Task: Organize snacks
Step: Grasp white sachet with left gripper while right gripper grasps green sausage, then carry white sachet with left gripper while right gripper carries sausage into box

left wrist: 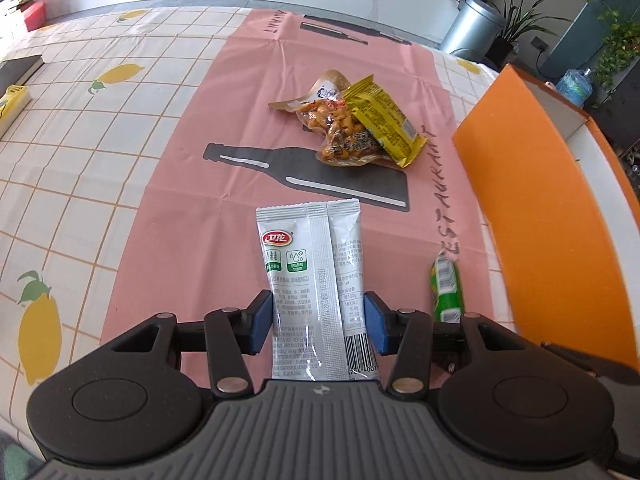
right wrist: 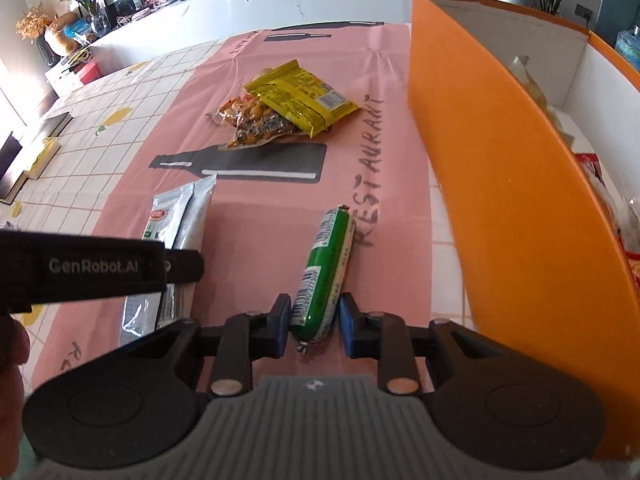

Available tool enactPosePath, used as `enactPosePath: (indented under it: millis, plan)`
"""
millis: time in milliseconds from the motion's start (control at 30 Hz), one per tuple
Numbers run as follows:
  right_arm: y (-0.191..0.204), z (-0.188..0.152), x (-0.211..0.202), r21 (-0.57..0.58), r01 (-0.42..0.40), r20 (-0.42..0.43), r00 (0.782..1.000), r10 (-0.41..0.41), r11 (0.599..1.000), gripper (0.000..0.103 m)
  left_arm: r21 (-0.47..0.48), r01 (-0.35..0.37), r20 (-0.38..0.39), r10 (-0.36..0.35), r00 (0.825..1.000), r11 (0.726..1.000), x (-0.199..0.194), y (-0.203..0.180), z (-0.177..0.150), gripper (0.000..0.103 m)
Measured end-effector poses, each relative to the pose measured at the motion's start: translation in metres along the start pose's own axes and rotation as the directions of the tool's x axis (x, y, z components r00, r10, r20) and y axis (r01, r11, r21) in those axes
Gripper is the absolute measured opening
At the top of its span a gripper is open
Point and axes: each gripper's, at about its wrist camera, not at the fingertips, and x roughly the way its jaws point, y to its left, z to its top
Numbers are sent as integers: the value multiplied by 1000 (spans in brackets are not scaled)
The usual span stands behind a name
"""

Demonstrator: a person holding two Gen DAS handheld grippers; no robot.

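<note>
My left gripper (left wrist: 319, 316) is shut on a silver-white snack packet (left wrist: 316, 280), pads against both its long edges; the packet also shows in the right wrist view (right wrist: 176, 216). My right gripper (right wrist: 314, 316) is shut on a green sausage stick (right wrist: 326, 272), which also shows in the left wrist view (left wrist: 446, 288). Both lie on the pink mat (left wrist: 240, 120). Farther off, a yellow packet (left wrist: 382, 120) leans on clear packs of orange-brown snacks (left wrist: 336, 128); the pile also shows in the right wrist view (right wrist: 296, 100).
An orange box (right wrist: 500, 184) with white inside stands to the right and holds several snacks; it also shows in the left wrist view (left wrist: 552, 216). A lemon-print checked tablecloth (left wrist: 80, 160) covers the table. A dark book (left wrist: 16, 72) lies far left.
</note>
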Motion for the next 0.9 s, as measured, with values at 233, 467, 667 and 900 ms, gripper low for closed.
enactPosePath:
  millis: [233, 467, 667, 900]
  plan:
    - [0, -19, -46, 17, -46, 35, 998, 45, 999, 20, 8, 29, 50, -29, 998, 1000, -35, -13, -10, 55]
    - [-9, -28, -92, 15, -72, 118, 991, 70, 997, 19, 47, 40, 100, -45, 994, 998, -66, -34, -17, 55]
    - [-27, -33, -127, 37, -100, 185, 978, 92, 994, 19, 78, 50, 120, -59, 991, 996, -83, -51, -25, 55]
    - [-59, -35, -166, 62, -142, 286, 951, 118, 988, 19, 174, 87, 148, -114, 982, 981, -102, -88, -18, 55]
